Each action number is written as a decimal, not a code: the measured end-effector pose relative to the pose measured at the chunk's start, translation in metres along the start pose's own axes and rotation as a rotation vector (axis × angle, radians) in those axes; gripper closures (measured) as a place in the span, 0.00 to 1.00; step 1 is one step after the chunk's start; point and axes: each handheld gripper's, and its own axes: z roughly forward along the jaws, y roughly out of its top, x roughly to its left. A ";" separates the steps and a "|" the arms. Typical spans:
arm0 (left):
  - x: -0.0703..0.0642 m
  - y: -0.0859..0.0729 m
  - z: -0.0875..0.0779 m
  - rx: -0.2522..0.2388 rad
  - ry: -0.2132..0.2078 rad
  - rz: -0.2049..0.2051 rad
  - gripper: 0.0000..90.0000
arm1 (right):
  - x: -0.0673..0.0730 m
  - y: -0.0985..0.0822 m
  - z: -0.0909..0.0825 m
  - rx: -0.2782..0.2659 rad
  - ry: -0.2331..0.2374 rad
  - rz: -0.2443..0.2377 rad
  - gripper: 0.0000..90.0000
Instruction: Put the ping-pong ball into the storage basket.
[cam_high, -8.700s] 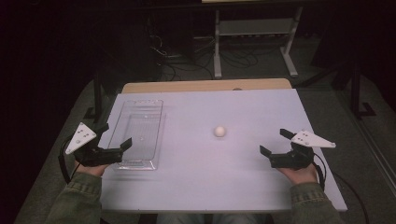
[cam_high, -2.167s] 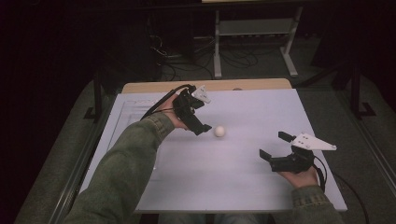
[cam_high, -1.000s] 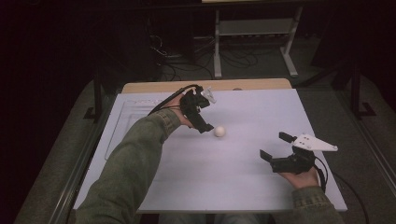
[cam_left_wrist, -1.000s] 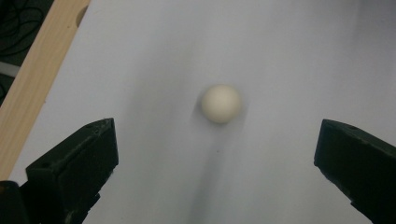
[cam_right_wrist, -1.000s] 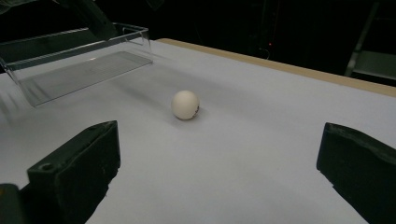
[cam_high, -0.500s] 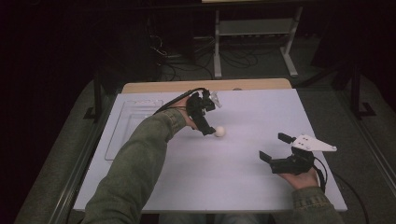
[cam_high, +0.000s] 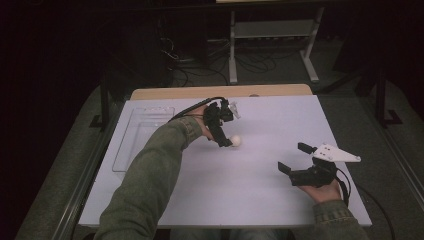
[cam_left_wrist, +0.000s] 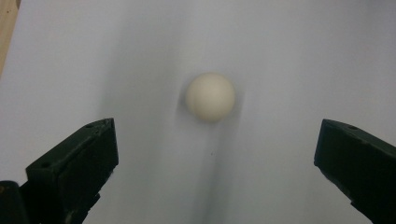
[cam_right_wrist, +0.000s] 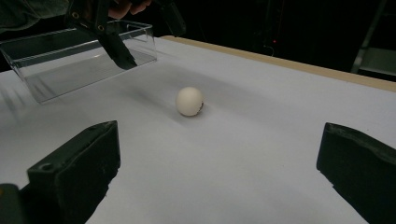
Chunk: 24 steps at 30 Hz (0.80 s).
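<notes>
Tool on the left (cam_high: 226, 136), the one reaching out over the counter (cam_high: 260, 200), hangs just above a small white ball (cam_high: 235, 140) and points down at it. To do this step well, the person should bring the tool straight down so the ball ends up right in the middle of the two black jaws, then close them slowly. A round ball can roll away if one jaw bumps it first, so both jaws should meet it at the same time, and the squeeze should be soft. In the left gripper view the jaws stand wide open, far apart, with the ball (cam_left_wrist: 210, 97) between them but a little farther on; they hold nothing and touch nothing. The ball sits alone near the middle of the counter. A clear tray (cam_high: 141, 137) lies well off to the left side, and that looks like where the ball may go. The right tool (cam_high: 295, 162) rests low near the right edge, wide open too, and holds nothing.
</notes>
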 end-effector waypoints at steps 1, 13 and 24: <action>0.000 0.000 0.001 0.003 0.000 -0.002 0.00 | 0.000 0.000 0.000 -0.001 0.001 0.000 0.00; 0.005 0.000 0.023 0.020 -0.049 -0.005 0.00 | 0.000 0.000 0.001 0.000 0.006 -0.004 0.00; 0.006 0.003 0.039 0.009 -0.058 -0.006 0.00 | 0.000 0.000 0.000 -0.001 0.007 -0.005 0.00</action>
